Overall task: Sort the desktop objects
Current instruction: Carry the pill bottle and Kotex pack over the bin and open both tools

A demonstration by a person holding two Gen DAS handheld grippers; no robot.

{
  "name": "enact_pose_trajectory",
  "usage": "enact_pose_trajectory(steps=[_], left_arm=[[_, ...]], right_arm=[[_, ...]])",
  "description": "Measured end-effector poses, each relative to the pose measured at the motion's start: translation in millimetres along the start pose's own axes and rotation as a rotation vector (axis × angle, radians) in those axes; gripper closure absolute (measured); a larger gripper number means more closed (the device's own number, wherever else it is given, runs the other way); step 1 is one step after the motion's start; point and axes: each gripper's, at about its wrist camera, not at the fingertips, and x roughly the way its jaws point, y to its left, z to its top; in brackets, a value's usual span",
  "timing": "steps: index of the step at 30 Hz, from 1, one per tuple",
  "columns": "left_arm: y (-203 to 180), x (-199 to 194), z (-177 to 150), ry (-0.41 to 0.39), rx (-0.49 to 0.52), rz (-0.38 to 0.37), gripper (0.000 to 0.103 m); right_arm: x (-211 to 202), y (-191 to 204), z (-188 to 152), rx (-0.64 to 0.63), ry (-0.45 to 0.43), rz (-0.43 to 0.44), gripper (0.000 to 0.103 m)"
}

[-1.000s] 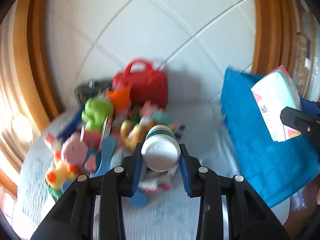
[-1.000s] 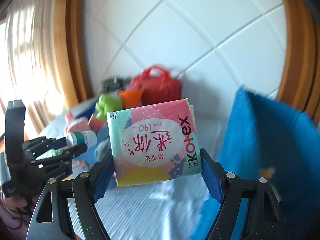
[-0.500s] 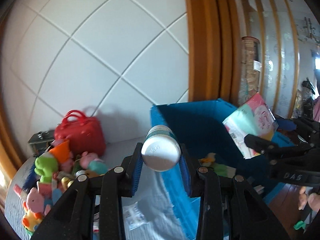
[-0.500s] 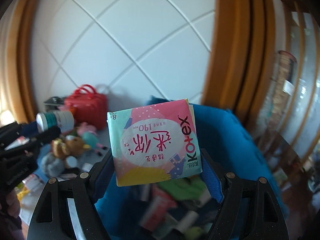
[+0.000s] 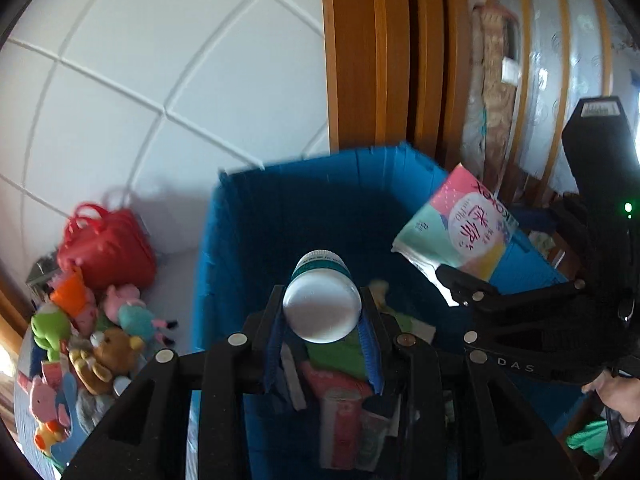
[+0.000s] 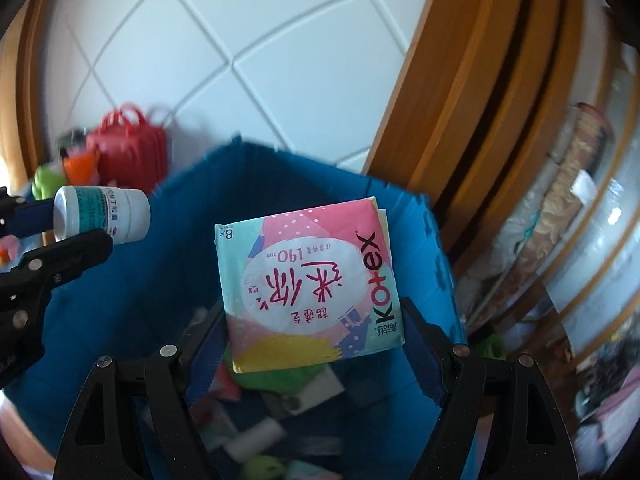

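Note:
My left gripper point(image 5: 322, 316) is shut on a white bottle with a teal label point(image 5: 321, 304), held above the open blue bin point(image 5: 248, 216). The bottle also shows in the right wrist view point(image 6: 100, 214). My right gripper point(image 6: 316, 328) is shut on a pink and teal Kotex pack point(image 6: 308, 292), held over the same bin point(image 6: 168, 264). The pack also shows in the left wrist view point(image 5: 456, 232), over the bin's right side. Several packets and soft things lie in the bin.
A red handbag point(image 5: 104, 244) and a heap of plush toys point(image 5: 100, 344) lie left of the bin on a pale blue surface. A white tiled wall point(image 5: 160, 80) and a wooden frame point(image 5: 380, 60) stand behind.
Both grippers have swung right from the toy heap to above the blue bin, still holding the bottle and the pack. The bin's inside has come into view.

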Motion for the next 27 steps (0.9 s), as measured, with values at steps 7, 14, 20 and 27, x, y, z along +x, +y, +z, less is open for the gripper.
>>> enact_pose_trajectory(steps=[7,14,20,27], left_arm=[[-26.8,98.5,-10.3,0.315,0.004,0.053,0.069],[-44.4,139.8,-19.3,0.441,0.035,0.017,0.069],[-47.3,160.0,-30.4,0.538,0.045,-0.007,0.069],[-45.1,159.7,-33.9,0.565,0.030,-0.029,0.052]], right_arm=[[77.6,-10.6,-31.7,-0.124,0.229,0.080,0.023],[113.1,-22.2,-54.6,-0.176,0.334,0.042,0.023],[131.2,-23.5,-57.7,-0.252,0.352,-0.001,0.024],[126.0,-21.1,-57.6,-0.286,0.364,0.001,0.023]])
